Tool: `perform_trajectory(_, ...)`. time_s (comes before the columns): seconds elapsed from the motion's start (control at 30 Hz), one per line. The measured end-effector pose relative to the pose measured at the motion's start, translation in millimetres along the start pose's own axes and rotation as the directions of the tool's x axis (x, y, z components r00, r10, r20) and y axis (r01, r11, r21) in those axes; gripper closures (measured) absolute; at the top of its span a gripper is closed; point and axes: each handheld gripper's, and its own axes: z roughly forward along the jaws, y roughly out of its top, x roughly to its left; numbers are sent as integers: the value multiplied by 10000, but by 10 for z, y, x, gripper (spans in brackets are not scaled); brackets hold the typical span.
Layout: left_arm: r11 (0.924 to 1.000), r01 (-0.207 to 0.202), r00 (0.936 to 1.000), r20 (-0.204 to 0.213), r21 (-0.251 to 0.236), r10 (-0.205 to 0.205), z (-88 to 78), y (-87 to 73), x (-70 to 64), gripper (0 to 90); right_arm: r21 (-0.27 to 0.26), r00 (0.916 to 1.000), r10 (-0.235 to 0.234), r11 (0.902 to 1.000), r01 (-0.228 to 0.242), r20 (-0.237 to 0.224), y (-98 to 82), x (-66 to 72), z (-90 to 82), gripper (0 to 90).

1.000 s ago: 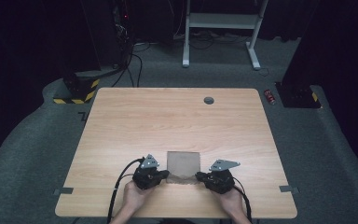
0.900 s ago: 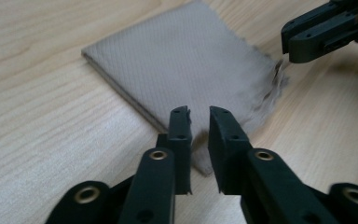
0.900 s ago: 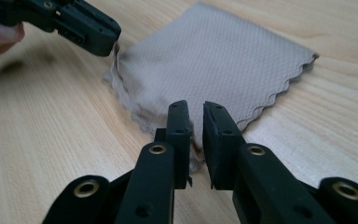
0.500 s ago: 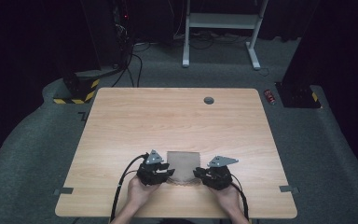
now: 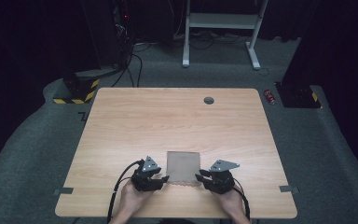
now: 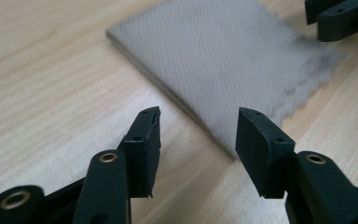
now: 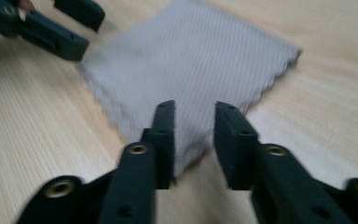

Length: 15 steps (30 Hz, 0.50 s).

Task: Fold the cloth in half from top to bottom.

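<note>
- High view: a grey cloth (image 5: 183,168) lies flat on the wooden table (image 5: 177,126), near its front edge, at about six o'clock from the table's centre. The left gripper (image 5: 161,178) sits at the cloth's eight o'clock corner and the right gripper (image 5: 199,177) at its four o'clock corner, each held by a hand (image 5: 133,200) coming in from the bottom edge. A small dark round disc (image 5: 209,100) sits in the tabletop at twelve o'clock, well apart from the cloth.
- Left gripper view: the left gripper (image 6: 198,133) has its jaws spread wide, gripping nothing, just short of the cloth's (image 6: 223,60) near corner. The cloth's scalloped edge runs off toward three o'clock, where the right gripper's tip (image 6: 340,18) shows.
- Right gripper view: the right gripper (image 7: 193,140) has its jaws apart by a narrow gap, straddling the near corner of the cloth (image 7: 186,65); I cannot tell whether they touch it. The left gripper (image 7: 51,23) shows at ten o'clock.
</note>
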Motion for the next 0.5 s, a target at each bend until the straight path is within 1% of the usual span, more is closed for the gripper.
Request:
perform_trajectory(0.03, 10000, 0, 10000, 0, 0, 0, 0, 0, 0, 502, -112, 10000, 21, 9999, -22, -28, 46, -20, 0, 768)
perform_trajectory(0.07, 9994, 233, 9997, 90, -246, -230, 26, 87, 24, 502, -161, 10000, 74, 9998, -74, -20, 97, -41, 13, 797)
perform_trajectory(0.13, 9987, 279, 9996, -2, -423, -279, 104, 193, 52, 502, -232, 9998, 177, 9996, -176, 37, 201, -100, 73, 846)
perform_trajectory(0.2, 9979, 387, 9992, -75, -528, -391, 214, 293, 77, 501, -264, 9993, 338, 9991, -334, 146, 301, -168, 161, 866)
perform_trajectory(0.23, 9978, 416, 9990, -138, -521, -423, 283, 342, 92, 500, -282, 9988, 421, 9987, -414, 234, 347, -186, 204, 869)
perform_trajectory(0.27, 9982, 361, 9990, -241, -482, -373, 322, 367, 105, 498, -251, 9985, 418, 9988, -409, 344, 402, -204, 260, 869)
perform_trajectory(0.3, 9982, 361, 9990, -241, -482, -373, 322, 367, 105, 496, -224, 9983, 426, 9989, -418, 388, 430, -213, 293, 867)
perform_trajectory(0.33, 9983, 471, 9981, -375, -348, -484, 423, 403, 133, 495, -172, 9980, 461, 9988, -453, 438, 467, -228, 346, 865)
perform_trajectory(0.4, 9977, 624, 9969, -466, -256, -635, 473, 395, 157, 496, 53, 9969, 539, 9985, -543, 581, 500, -263, 436, 860)
perform_trajectory(0.43, 9981, 607, 9965, -567, -124, -613, 490, 386, 176, 495, 153, 9964, 553, 9983, -564, 650, 503, -284, 466, 859)
perform_trajectory(0.47, 9988, 482, 9962, -726, 89, -474, 499, 374, 196, 495, 287, 9952, 656, 9973, -679, 731, 500, -313, 500, 859)
perform_trajectory(0.5, 9990, 444, 9958, -804, 101, -435, 503, 356, 204, 495, 396, 9939, 713, 9964, -749, 838, 490, -349, 527, 859)
